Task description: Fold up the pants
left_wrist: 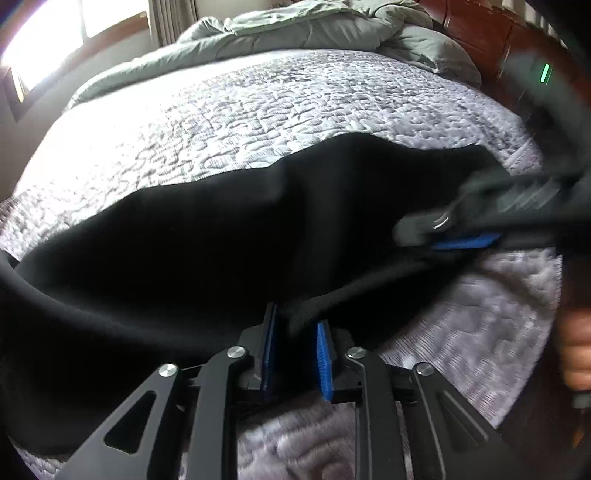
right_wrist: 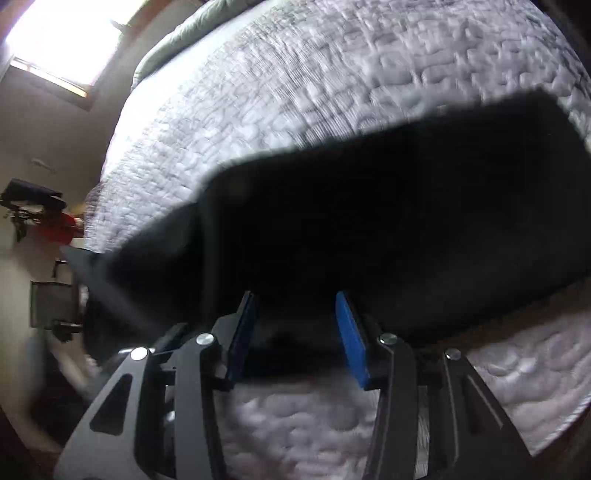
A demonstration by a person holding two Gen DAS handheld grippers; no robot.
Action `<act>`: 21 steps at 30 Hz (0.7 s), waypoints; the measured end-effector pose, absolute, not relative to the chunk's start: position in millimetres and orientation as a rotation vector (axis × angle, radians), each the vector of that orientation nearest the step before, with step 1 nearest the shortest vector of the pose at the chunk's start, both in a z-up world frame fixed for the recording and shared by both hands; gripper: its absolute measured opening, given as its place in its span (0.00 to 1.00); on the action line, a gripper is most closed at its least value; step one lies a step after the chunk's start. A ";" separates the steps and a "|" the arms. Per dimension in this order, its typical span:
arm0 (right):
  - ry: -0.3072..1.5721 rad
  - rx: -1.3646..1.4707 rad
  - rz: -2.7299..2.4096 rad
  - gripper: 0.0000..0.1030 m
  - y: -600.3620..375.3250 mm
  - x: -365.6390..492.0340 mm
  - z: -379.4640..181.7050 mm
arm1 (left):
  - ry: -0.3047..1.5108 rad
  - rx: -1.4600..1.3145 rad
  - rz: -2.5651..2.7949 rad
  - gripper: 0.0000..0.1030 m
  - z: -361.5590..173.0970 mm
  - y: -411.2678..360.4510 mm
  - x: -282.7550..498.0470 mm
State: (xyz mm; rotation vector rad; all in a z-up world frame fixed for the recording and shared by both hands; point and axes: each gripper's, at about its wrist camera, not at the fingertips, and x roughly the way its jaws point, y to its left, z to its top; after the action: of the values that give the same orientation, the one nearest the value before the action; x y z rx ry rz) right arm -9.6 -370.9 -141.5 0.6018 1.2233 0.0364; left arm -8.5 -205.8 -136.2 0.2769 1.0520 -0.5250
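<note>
The left gripper [left_wrist: 295, 325] has its two blue pads [left_wrist: 324, 360] close together, and a fold of the black pants [left_wrist: 207, 236] sits between them, so it is pinching the cloth at the near edge. The right gripper [right_wrist: 295, 306] has its blue pads [right_wrist: 352, 338] set wider apart, with black cloth lying in the gap; I cannot tell if the pads are really pressing on it. In the left view that same right gripper [left_wrist: 436, 236] shows as a blurry shape reaching in from the right side, its blue pad lying flat on the pants. The pants [right_wrist: 388, 229] are spread across the near part of the bed, long and wide, with one part lifted up off the cover. Under them is a white bumpy quilt [left_wrist: 258, 110] that covers the bed. Far back on the bed is a crumpled pale green blanket [left_wrist: 314, 29], next to a dark wood headboard [left_wrist: 491, 48]. A bright window [left_wrist: 55, 33] shines on the left.
</note>
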 end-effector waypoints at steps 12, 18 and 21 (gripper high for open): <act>1.210 0.466 0.010 0.47 -342.8 -14.4 -140.9 | 1.183 -0.153 -0.244 0.67 -96.4 -69.9 49.5; 1.207 0.495 0.020 0.47 -343.9 -14.8 -139.4 | 1.275 -0.185 -0.106 0.66 -104.7 -39.8 101.8; 1.208 0.499 0.025 0.47 -350.8 -17.9 -138.1 | 1.349 -0.249 -0.115 0.18 -118.4 -28.9 111.9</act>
State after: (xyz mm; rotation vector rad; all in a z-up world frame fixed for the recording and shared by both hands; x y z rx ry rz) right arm -17.9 -350.8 -138.1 0.4988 1.2083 0.0247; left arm 111.9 -28.9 -118.4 -0.2487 1.3492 -0.1149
